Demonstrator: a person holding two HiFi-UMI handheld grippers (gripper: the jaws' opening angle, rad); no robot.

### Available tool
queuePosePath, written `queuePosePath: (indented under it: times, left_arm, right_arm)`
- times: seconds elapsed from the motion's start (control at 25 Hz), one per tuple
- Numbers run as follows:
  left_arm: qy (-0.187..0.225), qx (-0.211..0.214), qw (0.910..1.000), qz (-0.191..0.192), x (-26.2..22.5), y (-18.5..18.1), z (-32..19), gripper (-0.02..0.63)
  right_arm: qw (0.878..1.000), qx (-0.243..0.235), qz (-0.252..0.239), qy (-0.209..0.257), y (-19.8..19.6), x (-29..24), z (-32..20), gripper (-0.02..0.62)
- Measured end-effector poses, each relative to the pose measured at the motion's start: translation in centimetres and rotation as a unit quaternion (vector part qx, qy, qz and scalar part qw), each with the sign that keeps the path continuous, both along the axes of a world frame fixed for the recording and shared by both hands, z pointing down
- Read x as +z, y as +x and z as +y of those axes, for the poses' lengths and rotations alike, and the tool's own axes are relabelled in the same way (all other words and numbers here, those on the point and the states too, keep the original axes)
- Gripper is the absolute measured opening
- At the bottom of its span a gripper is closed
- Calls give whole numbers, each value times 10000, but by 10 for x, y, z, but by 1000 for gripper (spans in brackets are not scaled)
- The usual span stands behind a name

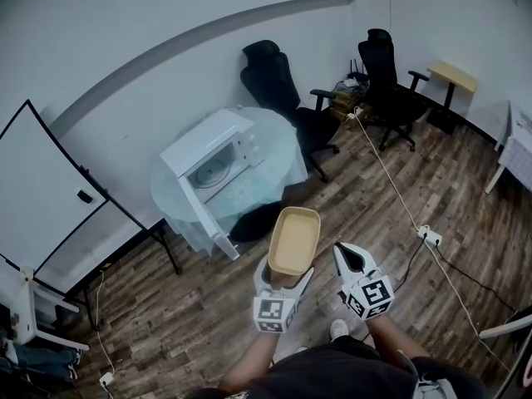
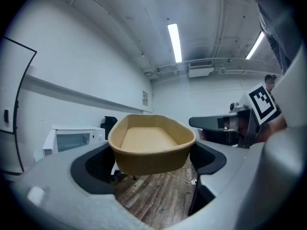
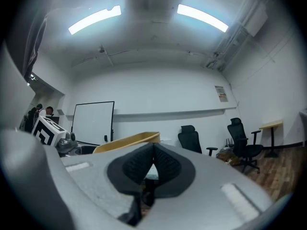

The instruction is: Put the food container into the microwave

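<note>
You've got the food container [image 1: 294, 241] clamped by its near end in your left gripper [image 1: 283, 279], the jaws gripping its wall, and it's up in the air well short of the microwave [image 1: 208, 152]. Your right gripper [image 1: 347, 260] hangs just beside it, jaws pressed together on nothing. The microwave sits on the glass table [image 1: 283, 148] with its door [image 1: 209, 219] open. The pick-up looks done. What's left is to reach the microwave and set the container inside.
</note>
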State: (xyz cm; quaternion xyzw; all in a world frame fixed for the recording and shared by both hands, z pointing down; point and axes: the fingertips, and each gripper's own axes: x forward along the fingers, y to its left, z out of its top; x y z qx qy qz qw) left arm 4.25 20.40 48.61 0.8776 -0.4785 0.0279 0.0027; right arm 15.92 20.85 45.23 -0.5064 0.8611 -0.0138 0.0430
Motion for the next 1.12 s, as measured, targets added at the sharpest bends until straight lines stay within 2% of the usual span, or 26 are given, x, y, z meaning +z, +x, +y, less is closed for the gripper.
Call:
queuePosePath:
  times: [0.64, 0.88, 1.12]
  left_arm:
    - [60, -389, 9992, 27, -13, 45, -69, 495]
    - [-21, -608, 9981, -10, -10, 59, -83, 495]
    - [-41, -828, 9966, -7, -8, 68, -88, 495]
  right_arm:
    - [9993, -298, -58, 209, 59, -22, -86, 0]
    - [9986, -468, -233, 122, 75, -16, -107, 2]
    - [9973, -702, -198, 52, 85, -14, -117, 2]
